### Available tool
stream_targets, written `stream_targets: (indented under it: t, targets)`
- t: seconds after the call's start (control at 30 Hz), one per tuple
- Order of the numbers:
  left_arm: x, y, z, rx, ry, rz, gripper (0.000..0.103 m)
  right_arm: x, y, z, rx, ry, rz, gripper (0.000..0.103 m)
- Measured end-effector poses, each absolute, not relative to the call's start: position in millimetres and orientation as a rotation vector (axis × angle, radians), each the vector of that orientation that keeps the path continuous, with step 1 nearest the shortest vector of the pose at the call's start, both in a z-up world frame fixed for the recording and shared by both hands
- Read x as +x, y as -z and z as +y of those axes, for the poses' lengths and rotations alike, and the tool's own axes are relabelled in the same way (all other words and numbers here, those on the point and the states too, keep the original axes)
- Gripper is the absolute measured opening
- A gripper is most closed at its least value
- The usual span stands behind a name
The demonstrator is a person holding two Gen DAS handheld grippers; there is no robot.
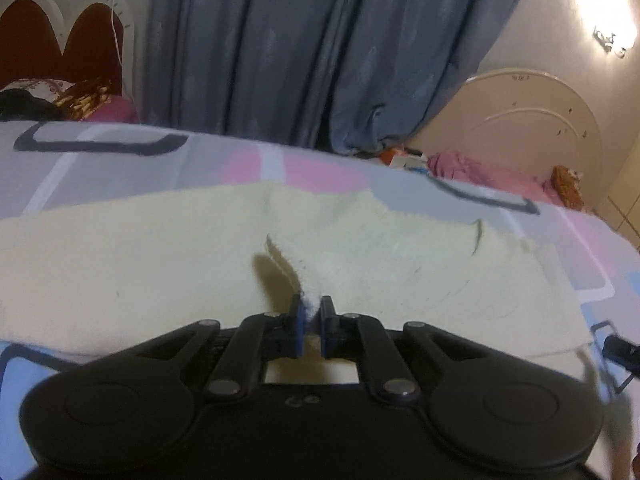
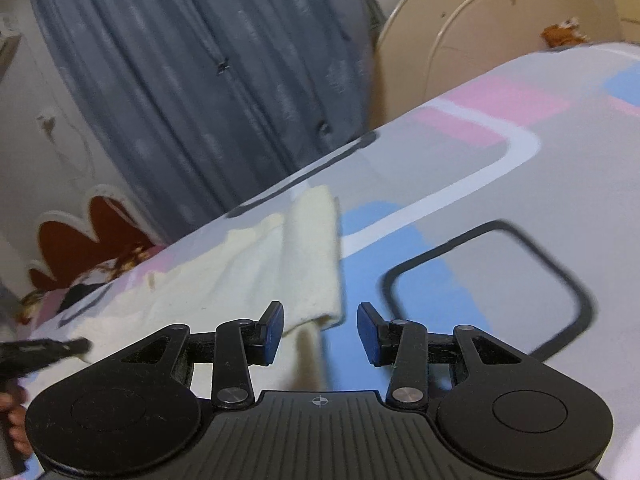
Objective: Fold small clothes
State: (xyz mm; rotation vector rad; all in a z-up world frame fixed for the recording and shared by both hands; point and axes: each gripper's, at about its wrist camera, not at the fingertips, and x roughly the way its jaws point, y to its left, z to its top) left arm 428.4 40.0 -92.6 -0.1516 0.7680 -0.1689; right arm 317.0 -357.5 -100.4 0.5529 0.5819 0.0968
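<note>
On patterned bedspread, near its front edge: cream cloth spread flat, 1 flap raised off surface. Left gripper clamped on that raised flap, blue pads pinching fabric tight. Right gripper parted, nothing between its pads, just above bare bedspread beside cloth's folded right end. Past far edge of bed: blue-grey curtain, cream headboard toward right, red-and-white headboard at left.
</note>
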Motion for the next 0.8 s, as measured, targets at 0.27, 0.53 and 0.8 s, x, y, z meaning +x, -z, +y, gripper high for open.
stream_targets:
  t: [0.27, 0.53, 0.8]
  targets:
    - [428.2, 102.0, 44.4, -0.142, 0.164, 0.776, 0.007, 335.2, 103.2, -338.2, 0.533, -0.112, 0.612, 0.041]
    - [423.5, 102.3, 56.2, -0.082, 0.088, 0.743, 0.020, 333.9, 99.1, -334.4, 0.467, -0.079, 0.592, 0.041]
    - [432.7, 82.9, -21.6, -0.024, 0.285, 0.643, 0.066, 388.4, 81.2, -293.2, 0.273, -0.134, 0.579, 0.023]
